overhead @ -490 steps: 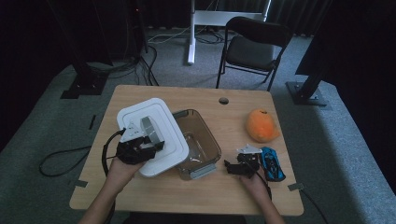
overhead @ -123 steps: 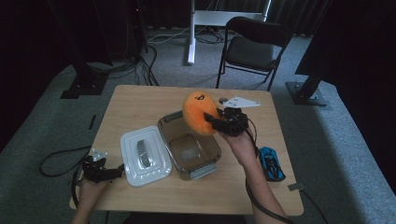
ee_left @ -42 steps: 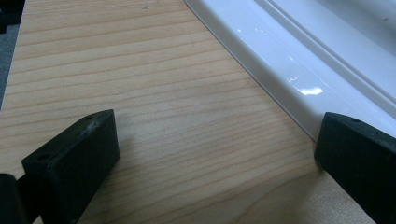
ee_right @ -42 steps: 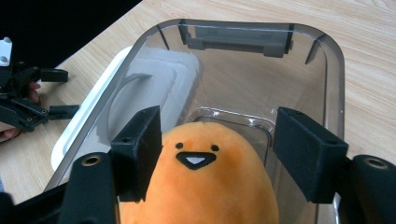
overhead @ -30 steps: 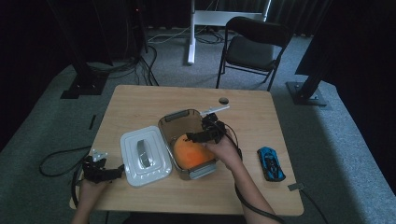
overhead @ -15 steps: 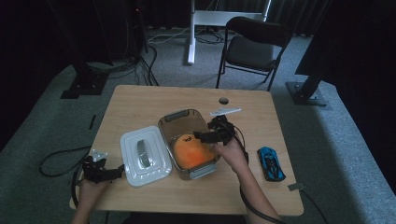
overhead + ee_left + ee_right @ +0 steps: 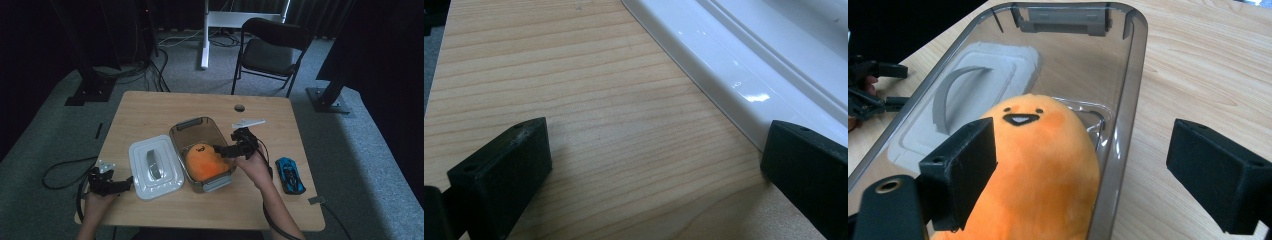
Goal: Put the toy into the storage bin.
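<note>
An orange plush with a small face lies in the clear grey container at mid-table. My right gripper hovers at the container's right rim and is open. Its jaws have just been opening. In the right gripper view its gripper straddles the container wall: one jaw is inside in front of the plush, the other outside over the wood. No pad presses on anything. My left gripper, also open, rests by the white lid. The left gripper view shows bare wood between its jaws and the lid's edge beside one jaw.
A blue toy car lies on the table to the right of my right hand. A round hole sits near the table's far edge. A black chair stands beyond the table on grey carpet.
My right gripper has drifted a little to the right, away from the plush, which stays put in the container. The left gripper has not moved.
</note>
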Tool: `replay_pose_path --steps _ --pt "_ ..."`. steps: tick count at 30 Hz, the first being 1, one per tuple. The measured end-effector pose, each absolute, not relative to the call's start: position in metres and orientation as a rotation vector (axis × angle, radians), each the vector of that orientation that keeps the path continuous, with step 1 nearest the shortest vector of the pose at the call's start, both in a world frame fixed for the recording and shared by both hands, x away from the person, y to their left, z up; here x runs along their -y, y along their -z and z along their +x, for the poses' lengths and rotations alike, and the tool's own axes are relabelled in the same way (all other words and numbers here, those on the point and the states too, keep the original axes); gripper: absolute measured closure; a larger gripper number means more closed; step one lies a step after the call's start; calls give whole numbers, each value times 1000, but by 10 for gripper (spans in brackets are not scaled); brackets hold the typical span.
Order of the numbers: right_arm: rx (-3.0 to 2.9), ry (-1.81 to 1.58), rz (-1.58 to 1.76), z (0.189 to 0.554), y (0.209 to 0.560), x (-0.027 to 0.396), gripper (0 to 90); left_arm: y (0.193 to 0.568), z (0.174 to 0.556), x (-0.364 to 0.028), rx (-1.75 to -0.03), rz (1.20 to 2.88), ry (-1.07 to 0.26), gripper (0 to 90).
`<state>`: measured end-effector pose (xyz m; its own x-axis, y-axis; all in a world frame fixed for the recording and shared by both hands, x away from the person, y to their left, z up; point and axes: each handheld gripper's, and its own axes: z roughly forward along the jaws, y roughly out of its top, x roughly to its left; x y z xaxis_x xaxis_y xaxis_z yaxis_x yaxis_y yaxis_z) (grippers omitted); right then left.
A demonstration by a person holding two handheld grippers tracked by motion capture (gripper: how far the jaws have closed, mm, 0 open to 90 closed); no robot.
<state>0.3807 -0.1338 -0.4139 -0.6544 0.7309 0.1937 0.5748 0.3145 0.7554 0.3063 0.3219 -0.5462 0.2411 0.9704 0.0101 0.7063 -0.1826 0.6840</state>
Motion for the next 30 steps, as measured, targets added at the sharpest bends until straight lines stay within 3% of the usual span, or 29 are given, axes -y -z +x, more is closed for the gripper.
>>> replay_pose_path --steps 30 --pt "-2249 -1273 1350 364 432 211 108 546 306 -322 -1527 1961 -613 3"
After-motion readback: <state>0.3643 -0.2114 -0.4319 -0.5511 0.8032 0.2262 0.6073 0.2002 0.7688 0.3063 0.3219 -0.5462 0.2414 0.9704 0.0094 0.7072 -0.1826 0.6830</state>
